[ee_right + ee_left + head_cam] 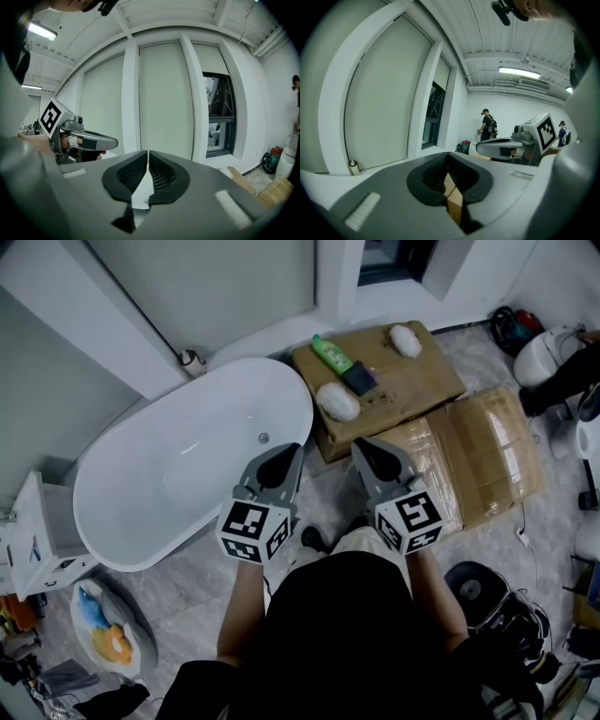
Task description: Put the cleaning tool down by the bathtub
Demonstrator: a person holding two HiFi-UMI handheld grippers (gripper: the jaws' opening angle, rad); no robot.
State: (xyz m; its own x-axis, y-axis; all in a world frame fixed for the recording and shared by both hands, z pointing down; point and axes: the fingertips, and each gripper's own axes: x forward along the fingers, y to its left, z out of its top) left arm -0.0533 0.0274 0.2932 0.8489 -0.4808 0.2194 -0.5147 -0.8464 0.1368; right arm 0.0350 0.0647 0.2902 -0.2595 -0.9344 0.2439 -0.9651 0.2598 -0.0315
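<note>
The cleaning tool (337,401) is taken to be the white fluffy pad lying just above the centre of the head view, on the near-left corner of a cardboard box (422,381), just beside the rim of the white bathtub (169,474). Which item is meant cannot be settled. A second white pad (405,339), a green bottle (332,354) and a small dark object (359,379) that is hard to make out are also seen on the box.

Nothing is held. The fingers of the left gripper (284,454) are clenched together with nothing between them, as its own view shows. The fingers of the right gripper (368,448) are likewise brought together on nothing, only a thin slit being left. Both grippers are raised side by side below the box, clear of everything on it.

The task is therefore judged done or very nearly so, with the tool already set down by the tub and let go; at most a withdrawal is left.

The floor directly under the grippers is hidden by the person's body. Walls and a window fill most of both gripper views, so the tool cannot be checked there. Only a sliver of cardboard is glimpsed below the left fingers.
</note>
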